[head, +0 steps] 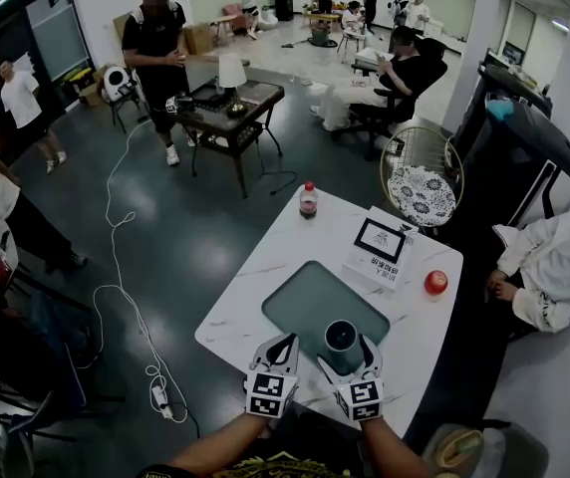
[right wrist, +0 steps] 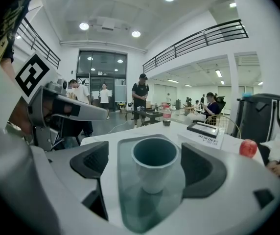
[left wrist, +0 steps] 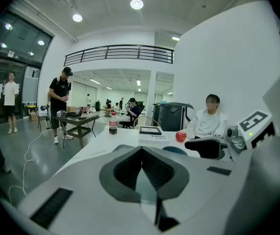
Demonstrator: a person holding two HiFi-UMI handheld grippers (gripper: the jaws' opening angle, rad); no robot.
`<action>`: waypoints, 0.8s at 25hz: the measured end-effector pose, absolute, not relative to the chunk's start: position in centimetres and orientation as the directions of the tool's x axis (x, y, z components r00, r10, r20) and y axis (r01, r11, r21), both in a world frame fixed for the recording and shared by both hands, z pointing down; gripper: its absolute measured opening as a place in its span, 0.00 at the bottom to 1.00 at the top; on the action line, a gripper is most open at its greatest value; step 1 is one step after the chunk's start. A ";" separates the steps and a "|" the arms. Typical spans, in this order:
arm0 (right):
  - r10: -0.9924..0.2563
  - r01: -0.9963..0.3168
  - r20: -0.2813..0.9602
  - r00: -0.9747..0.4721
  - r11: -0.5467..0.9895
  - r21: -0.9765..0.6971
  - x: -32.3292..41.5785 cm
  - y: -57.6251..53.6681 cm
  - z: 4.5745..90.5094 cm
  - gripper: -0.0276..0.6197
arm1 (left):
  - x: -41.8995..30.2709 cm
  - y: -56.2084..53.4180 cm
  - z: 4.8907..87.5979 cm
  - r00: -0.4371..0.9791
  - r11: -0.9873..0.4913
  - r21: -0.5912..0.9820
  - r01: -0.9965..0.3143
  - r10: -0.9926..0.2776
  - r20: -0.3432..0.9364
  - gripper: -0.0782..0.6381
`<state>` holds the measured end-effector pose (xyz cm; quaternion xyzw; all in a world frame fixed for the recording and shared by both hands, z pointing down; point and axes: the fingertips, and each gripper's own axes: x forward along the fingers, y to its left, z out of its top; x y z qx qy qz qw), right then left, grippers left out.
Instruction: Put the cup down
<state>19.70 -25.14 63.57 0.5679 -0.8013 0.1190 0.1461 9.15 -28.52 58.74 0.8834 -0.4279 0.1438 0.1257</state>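
A grey-blue cup (head: 342, 336) stands upright on the dark green mat (head: 303, 302), near the front of the white marble table (head: 255, 277). My right gripper (head: 346, 353) is open around it. In the right gripper view the cup (right wrist: 154, 164) sits between the two dark pads (right wrist: 93, 160) with a gap on each side, so neither pad touches it. My left gripper (head: 285, 343) is shut and holds nothing, just left of the cup at the mat's front edge. In the left gripper view its jaws (left wrist: 142, 152) meet, and the cup's rim (left wrist: 175, 150) shows just beyond them.
A red-capped bottle (head: 308, 200) stands at the table's far edge. A white box with a framed card (head: 380, 251) lies beyond the mat, with a red apple (head: 435, 283) to its right. A person (head: 556, 267) sits at the right, and a wire chair (head: 422, 177) stands behind the table.
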 end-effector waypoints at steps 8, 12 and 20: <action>-0.913 -0.965 0.323 -0.249 0.261 -0.005 19.2 -22.7 60.7 0.74 | 6.5 -26.4 57.7 0.572 -0.585 0.078 -0.808 -0.744 0.346 0.12; -0.926 -0.968 0.288 -0.245 0.251 -0.014 17.9 -21.0 58.8 0.63 | 4.8 -25.0 56.1 0.565 -0.572 0.081 -0.816 -0.761 0.320 0.12; -0.931 -0.971 0.275 -0.241 0.234 -0.059 13.6 -16.7 55.7 0.13 | 0.5 -21.1 54.5 0.569 -0.563 0.123 -0.817 -0.753 0.330 0.12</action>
